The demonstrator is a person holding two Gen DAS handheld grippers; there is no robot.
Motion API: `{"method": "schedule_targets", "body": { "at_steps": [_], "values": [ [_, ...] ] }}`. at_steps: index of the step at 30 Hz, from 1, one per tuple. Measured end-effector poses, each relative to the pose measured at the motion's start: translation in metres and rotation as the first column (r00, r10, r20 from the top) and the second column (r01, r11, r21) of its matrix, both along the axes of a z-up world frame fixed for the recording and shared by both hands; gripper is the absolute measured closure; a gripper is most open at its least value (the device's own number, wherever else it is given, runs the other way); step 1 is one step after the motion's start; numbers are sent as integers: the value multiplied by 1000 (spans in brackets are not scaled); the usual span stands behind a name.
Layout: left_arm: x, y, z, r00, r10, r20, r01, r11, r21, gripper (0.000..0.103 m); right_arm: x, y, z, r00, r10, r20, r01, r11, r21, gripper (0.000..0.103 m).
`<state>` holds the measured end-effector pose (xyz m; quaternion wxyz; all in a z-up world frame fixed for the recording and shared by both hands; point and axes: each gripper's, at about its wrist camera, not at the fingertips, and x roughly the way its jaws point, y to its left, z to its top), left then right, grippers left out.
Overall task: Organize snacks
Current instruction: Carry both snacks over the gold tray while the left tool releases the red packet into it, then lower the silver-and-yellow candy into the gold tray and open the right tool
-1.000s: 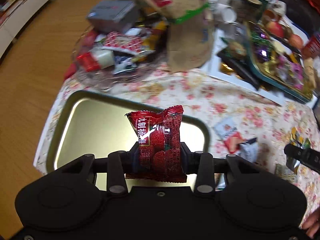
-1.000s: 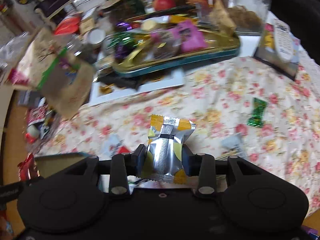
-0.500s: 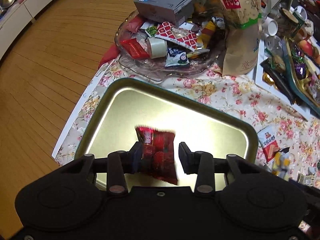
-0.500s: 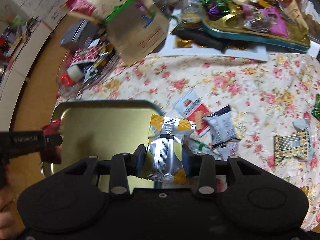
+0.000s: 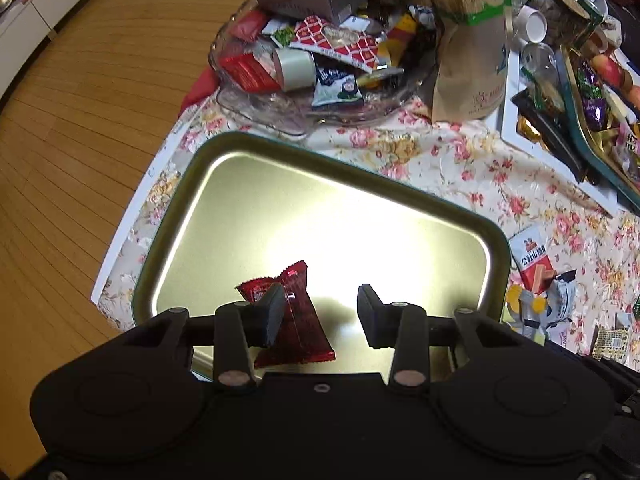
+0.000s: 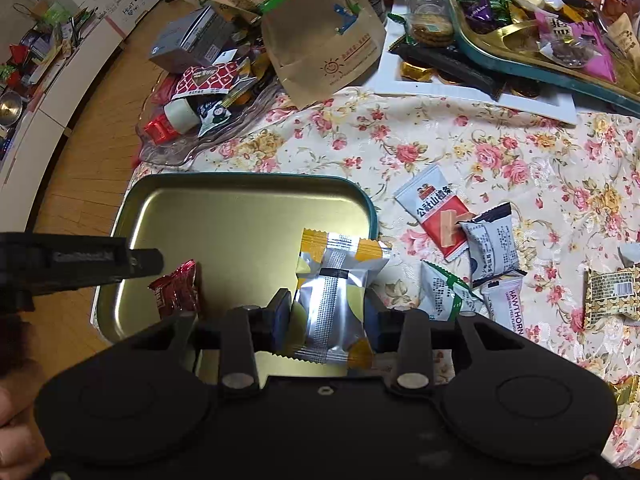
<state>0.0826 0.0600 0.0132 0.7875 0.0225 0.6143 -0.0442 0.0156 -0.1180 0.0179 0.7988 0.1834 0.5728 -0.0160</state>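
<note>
While my left gripper [image 5: 316,312] hangs released above the red packet [image 5: 294,320] near the tray's [image 5: 344,168] front edge, my right gripper [image 6: 326,314] clamps the silver packet [image 6: 334,300]. It looks light, crinkly and slippery, so I'd hold its puffy middle.

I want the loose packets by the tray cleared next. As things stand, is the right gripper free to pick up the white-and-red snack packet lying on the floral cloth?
Probably not yet. The right gripper is shut on a silver-and-yellow snack packet, so its jaws are occupied. The white-and-red snack packet itself lies uncovered beside the gold metal tray.
</note>
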Motion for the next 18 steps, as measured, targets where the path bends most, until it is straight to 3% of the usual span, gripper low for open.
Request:
{"method": "schedule_targets", "body": {
  "at_steps": [9, 18],
  "values": [
    [3, 5, -2, 999, 42, -2, -42, 999, 20, 55, 3, 17, 2, 997, 68, 20, -68, 998, -17, 59],
    [1, -1, -1, 1000, 15, -2, -15, 1000, 18, 55, 3, 23, 1, 994, 105, 6, -105, 994, -22, 51]
  ]
}}
